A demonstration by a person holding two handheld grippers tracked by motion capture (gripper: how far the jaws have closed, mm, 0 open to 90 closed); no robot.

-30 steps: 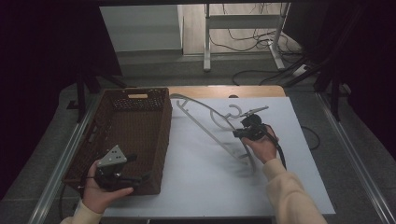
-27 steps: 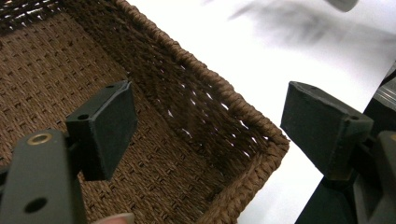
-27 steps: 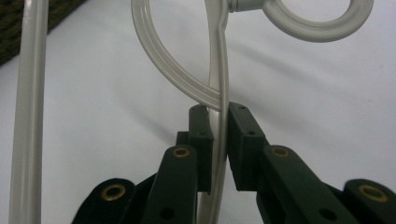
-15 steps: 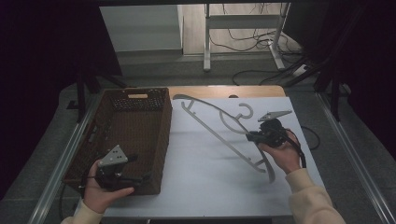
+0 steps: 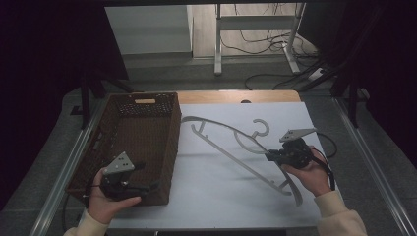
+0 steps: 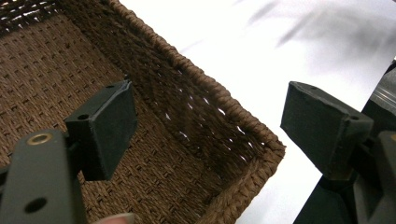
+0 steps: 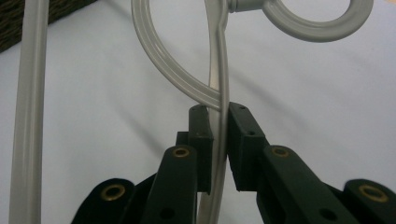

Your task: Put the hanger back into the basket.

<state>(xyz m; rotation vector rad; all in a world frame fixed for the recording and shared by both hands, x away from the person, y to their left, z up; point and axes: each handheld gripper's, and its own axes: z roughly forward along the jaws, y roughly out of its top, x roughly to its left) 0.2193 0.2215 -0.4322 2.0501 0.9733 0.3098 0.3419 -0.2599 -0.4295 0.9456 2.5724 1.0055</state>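
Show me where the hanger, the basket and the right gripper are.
hanger [image 5: 223, 156]: high view, on its straight bar.
basket [image 5: 173, 129]: high view, on its right wall.
right gripper [image 7: 219, 122]: right gripper view, between the fingertips, shut on the hanger.

My left claw gapes wide over the brown woven wicker basket's corner. White worktop lies beyond its rim.

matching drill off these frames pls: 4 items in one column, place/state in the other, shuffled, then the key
Items:
1. hanger
2. basket
3. left gripper
4. right gripper

Places or states:
A. open, jaws on either side of a woven corner
B. brown wicker, on the table's left side
C. shut on a thin grey bar
D. pale grey, across the white table top

Pairs: 1-D, 2-B, 3-A, 4-C
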